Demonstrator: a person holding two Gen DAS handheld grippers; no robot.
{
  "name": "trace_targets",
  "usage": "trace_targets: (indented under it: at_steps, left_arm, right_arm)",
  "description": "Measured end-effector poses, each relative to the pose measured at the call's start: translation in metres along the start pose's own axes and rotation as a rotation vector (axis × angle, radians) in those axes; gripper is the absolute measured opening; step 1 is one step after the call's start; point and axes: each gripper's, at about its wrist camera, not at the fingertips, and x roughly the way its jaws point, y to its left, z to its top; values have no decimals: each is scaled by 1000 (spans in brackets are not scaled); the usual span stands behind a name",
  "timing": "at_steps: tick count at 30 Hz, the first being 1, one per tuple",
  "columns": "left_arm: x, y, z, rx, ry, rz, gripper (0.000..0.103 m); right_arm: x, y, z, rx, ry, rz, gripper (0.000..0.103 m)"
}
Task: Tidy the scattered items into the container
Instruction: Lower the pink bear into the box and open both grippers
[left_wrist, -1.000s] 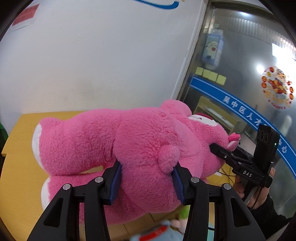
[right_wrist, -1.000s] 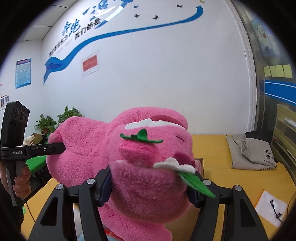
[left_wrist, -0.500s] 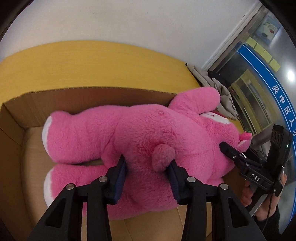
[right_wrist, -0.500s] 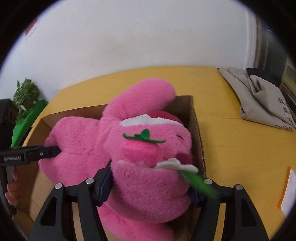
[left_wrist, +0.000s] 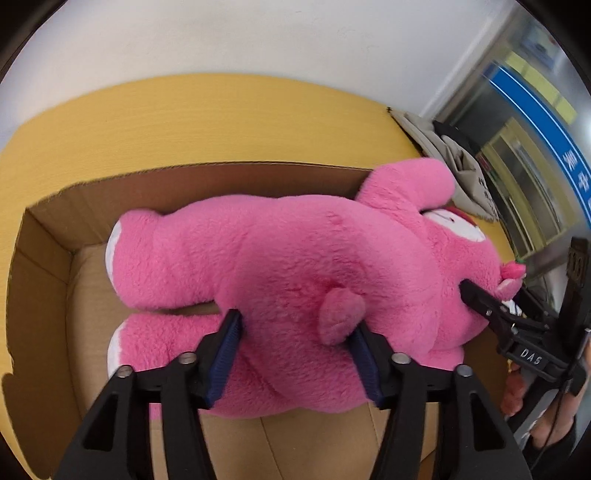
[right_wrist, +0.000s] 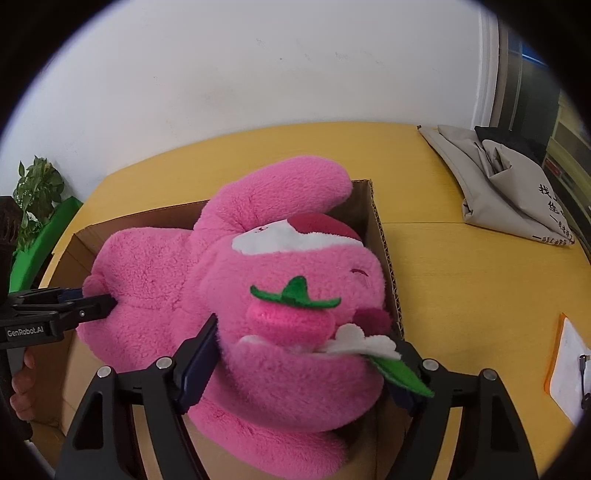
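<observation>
Lying in the cardboard box (left_wrist: 44, 229), the pink bear (left_wrist: 295, 266) sits between both claws, left gripper (left_wrist: 295, 354) and right gripper (right_wrist: 295, 362), whose jaws have just been opening and now look loose.

A second ago the pink plush bear (left_wrist: 295, 280) hangs in the air in front of the wall; now it lies on its side inside the cardboard box (left_wrist: 44, 258) on the yellow table (right_wrist: 461, 295), its feet toward one end wall and its head against the other. Both views tilt down from the wall posters and glass door to the box and tabletop. The left gripper (left_wrist: 295, 354) has just been opening around the bear's rump beside the tail, its pads spread wider than half a second ago. The right gripper (right_wrist: 299, 365) has just been opening around the bear's muzzle.
</observation>
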Motion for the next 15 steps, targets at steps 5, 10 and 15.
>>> trace_targets:
  at_steps: [5,10,15]
  left_arm:
    - [-50,-17,-10,67,-98,21,67]
    - [-143,-29,-59,153,-269,25,98]
    - [-214,-44,-133,199,-399,170,103]
  right_arm:
    - [-19,-4,-2,1,-33,23,90]
    - [-106,4,-33,-32,-184,116,93]
    - [-185,20,-83,-67,-283,126,103]
